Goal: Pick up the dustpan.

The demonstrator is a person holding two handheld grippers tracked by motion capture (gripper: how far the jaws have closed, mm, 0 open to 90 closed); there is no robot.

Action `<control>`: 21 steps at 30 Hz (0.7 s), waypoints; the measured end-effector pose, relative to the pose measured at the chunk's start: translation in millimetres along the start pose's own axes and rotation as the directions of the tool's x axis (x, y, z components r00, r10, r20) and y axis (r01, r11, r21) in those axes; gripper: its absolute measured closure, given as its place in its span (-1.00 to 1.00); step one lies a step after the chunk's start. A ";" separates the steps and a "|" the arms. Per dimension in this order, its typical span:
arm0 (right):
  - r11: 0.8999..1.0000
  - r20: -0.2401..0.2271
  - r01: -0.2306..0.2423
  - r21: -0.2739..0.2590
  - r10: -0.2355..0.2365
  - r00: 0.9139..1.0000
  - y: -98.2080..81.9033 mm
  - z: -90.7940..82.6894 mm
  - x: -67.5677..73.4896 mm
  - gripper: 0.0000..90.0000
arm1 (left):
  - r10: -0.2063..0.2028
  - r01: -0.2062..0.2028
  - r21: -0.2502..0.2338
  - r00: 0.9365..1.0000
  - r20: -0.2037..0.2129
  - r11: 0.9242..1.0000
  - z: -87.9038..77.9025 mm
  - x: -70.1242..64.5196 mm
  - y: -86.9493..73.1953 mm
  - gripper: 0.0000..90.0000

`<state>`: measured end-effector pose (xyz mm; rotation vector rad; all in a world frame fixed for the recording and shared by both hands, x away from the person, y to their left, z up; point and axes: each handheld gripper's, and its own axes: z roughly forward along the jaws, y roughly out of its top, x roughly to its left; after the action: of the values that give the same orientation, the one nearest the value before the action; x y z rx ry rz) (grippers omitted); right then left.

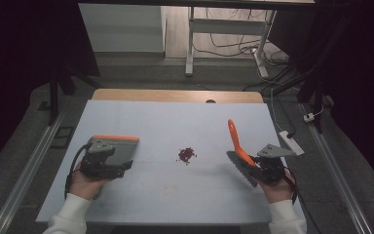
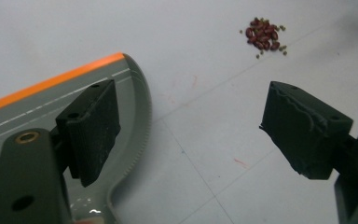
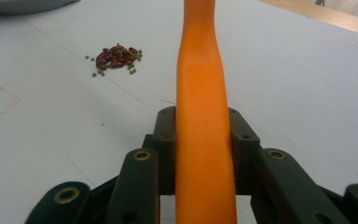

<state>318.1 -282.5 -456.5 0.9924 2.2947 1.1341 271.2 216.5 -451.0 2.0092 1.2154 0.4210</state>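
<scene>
Dark curtains and a grey floor with trailing cables surround a pale blue-white table [image 1: 175,195] with a wooden far edge. On it near the person's left lies a grey dustpan [image 1: 121,148] with an orange edge; the left gripper [image 2: 186,135] hovers at it with its jaws wide apart, one jaw over the pan, nothing pressed between them. The right gripper [image 3: 203,135] is clamped on the orange handle of a small brush [image 1: 236,141]; its long axis slants up and away from the person, handle tip pointing toward the table's far side, grey bristles low by the gripper. A little heap of red beans [image 1: 186,155] sits mid-table between them. The bristles are blurred and partly hidden by the gripper.
</scene>
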 end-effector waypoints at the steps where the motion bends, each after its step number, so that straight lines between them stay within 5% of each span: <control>1: 1.000 0.003 -0.001 0.001 0.001 1.000 -0.3 -0.2 -0.6 0.55 | -0.002 0.002 -0.002 1.000 -0.005 1.000 -1.1 1.1 -0.4 -0.56; 9: 1.000 0.015 -0.005 0.001 0.005 1.000 0.5 -1.0 -2.5 0.55 | -0.073 0.074 0.009 0.993 -0.095 0.997 -16.1 18.1 -2.8 -0.54; 21: 1.000 0.016 0.000 -0.006 0.000 1.000 2.4 -1.4 -1.6 0.55 | -0.101 0.105 0.025 0.987 -0.125 0.994 -33.9 29.9 -11.6 -0.56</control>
<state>319.4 -283.4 -453.7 0.9962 2.2771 1.1283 258.3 259.8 -439.4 1.9612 1.4036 0.4842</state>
